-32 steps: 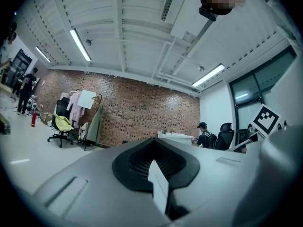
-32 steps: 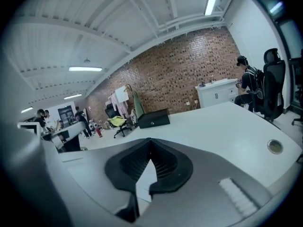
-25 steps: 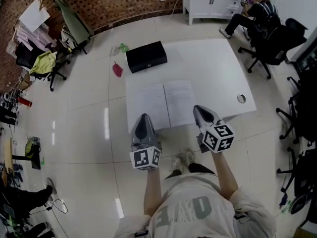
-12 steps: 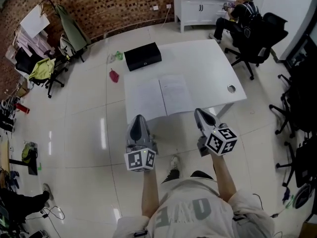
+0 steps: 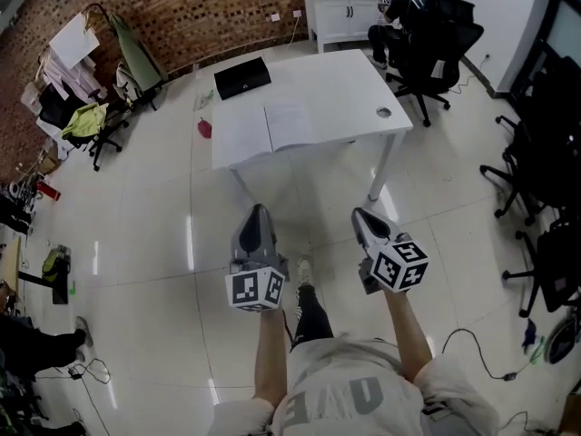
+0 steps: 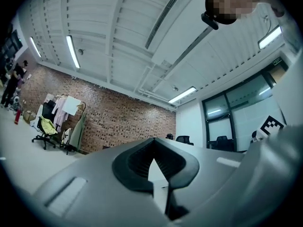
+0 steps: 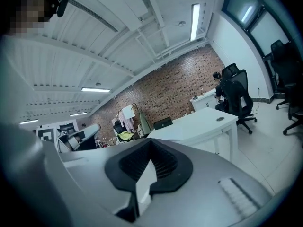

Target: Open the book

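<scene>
1. Already open: book (image 5: 277,127), pages flat on white table (image 5: 349,75), near black case (image 5: 241,77); page print too small to read.
2. Left gripper (image 5: 258,211): jaws together, empty, well apart from table.
3. Right gripper (image 5: 359,215): jaws together, empty.
4. Shirt (image 5: 349,391): large letters, unreadable.

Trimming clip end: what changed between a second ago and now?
The person backed away from the white table: the left gripper and right gripper, earlier at its near edge by the open book, now hang over floor short of it. Nothing gripped or released. Unchanged: both grippers shut and empty, book open on the table, black case at its far corner.
</scene>
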A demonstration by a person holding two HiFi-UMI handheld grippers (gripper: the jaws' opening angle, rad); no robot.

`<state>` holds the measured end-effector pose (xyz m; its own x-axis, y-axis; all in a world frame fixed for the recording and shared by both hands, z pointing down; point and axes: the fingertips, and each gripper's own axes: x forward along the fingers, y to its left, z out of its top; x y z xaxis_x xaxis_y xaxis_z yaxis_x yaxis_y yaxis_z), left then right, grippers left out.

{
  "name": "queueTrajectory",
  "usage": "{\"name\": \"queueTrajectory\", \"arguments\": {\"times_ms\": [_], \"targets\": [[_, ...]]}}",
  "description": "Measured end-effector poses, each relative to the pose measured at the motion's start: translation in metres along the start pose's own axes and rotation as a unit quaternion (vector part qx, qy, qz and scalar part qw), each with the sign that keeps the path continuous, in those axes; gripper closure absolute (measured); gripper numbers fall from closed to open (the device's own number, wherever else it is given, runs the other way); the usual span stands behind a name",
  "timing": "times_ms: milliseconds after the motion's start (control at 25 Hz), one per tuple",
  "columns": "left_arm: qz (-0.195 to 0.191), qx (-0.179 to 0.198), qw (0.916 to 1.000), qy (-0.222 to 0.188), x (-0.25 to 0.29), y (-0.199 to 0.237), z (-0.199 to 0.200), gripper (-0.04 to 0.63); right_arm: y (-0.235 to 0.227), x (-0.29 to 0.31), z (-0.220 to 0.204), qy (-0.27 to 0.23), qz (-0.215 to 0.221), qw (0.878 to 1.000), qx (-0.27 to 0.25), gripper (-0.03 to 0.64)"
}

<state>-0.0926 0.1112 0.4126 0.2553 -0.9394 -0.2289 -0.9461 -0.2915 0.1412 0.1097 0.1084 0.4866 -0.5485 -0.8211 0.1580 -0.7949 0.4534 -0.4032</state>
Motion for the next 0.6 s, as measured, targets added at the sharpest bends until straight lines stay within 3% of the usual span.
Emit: {"name": "queueTrajectory", "arguments": {"times_ms": [160,360,600], "targets": [[0.001,-0.022,0.9997,-0.008,-0.064,-0.042,0.023,0.577,0.039,-0.066,-0.008,0.001,0.01,1.0,-0.026,0.614],[-0.009,0.025,0.9997,0.002,-0.116,-0.083,0.036,0.577,0.076,-0.116,0.001,-0.02,0.027,0.999,-0.027,0.614],[-0.023,0.019,0.9995,0.011,-0.139,-0.1,0.036,0.577,0.107,-0.134,0.005,-0.033,0.046,0.998,-0.034,0.614]]}}
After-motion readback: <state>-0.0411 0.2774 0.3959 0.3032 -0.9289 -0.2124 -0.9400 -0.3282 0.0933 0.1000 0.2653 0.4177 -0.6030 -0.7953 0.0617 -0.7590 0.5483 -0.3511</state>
